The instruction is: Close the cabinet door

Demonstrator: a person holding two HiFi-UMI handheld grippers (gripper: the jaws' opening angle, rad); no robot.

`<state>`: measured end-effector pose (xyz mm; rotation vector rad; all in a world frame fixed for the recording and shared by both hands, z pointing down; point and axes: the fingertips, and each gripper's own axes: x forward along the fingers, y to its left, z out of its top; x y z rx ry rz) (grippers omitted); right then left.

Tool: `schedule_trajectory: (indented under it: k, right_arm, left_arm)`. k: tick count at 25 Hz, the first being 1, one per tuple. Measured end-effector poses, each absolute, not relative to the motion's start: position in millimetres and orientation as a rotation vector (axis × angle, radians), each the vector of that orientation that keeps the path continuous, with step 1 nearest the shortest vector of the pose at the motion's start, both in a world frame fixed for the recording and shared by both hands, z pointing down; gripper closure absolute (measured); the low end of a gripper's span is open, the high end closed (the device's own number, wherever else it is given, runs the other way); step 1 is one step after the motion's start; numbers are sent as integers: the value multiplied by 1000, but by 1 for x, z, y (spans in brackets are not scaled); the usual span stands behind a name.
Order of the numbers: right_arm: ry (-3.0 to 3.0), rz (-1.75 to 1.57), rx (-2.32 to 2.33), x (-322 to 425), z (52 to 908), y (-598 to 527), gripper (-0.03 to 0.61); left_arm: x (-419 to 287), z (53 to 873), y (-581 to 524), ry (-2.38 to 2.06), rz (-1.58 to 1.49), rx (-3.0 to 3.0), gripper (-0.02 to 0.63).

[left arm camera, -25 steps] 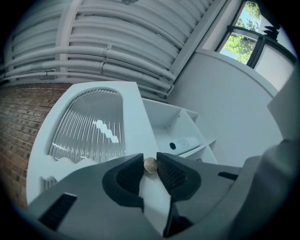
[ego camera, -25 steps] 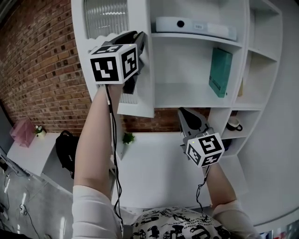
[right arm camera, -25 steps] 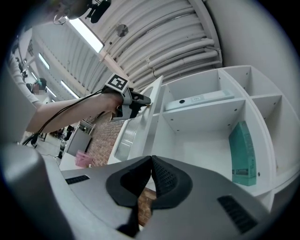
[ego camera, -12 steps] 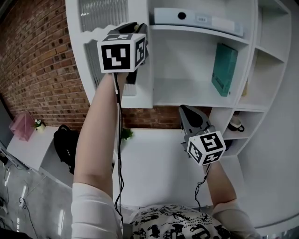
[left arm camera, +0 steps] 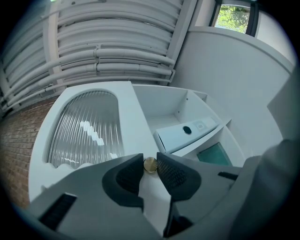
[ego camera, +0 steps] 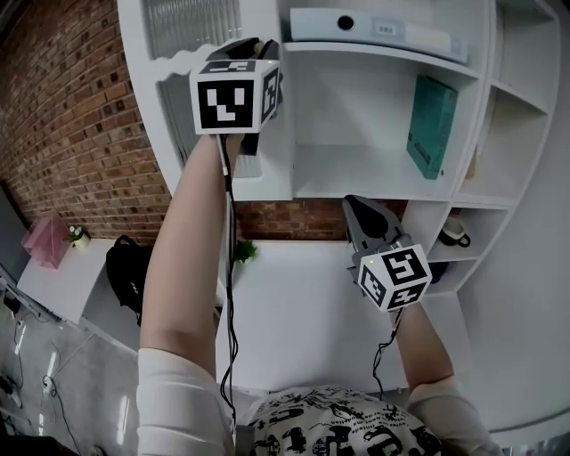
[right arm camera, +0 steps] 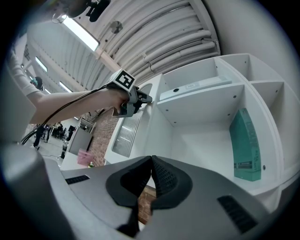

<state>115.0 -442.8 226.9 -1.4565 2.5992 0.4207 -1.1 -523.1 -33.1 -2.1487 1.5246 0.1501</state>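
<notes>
The white cabinet door with its ribbed glass pane stands part-way open at the left of the shelves. My left gripper is raised to the door's free edge, mostly hidden behind its marker cube. In the left gripper view the small brass knob sits pinched between the two black pads, so the left gripper is shut on it. My right gripper hangs lower, below the shelf. Its jaws are shut with nothing in them. The right gripper view shows the left gripper at the door.
On the open shelves lie a long white device at the top, an upright teal book, and a mug lower right. Below is a white desk with a small plant. A brick wall is to the left.
My left gripper has moved right with the door's edge, and the door has swung a little toward the shelves. The right gripper has barely shifted.
</notes>
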Motion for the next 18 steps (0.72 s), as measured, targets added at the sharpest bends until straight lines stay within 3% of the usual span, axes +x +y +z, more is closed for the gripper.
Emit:
schedule_trajectory:
  k: [10, 12, 17, 18]
  right_arm:
    - [2559, 421, -1513, 96, 220, -435, 563]
    - [2536, 417, -1527, 94, 219, -434, 563]
    - [2501, 409, -1565, 88, 227, -428, 563]
    - [2497, 409, -1567, 85, 229, -427, 563]
  left_arm:
    - [-6, -27, -506, 1384, 146, -2170, 486]
    - [-10, -24, -503, 1378, 160, -2178, 531]
    - [-19, -8, -487, 1304, 234, -2249, 534]
    - [-23, -3, -483, 1289, 244, -2271, 558]
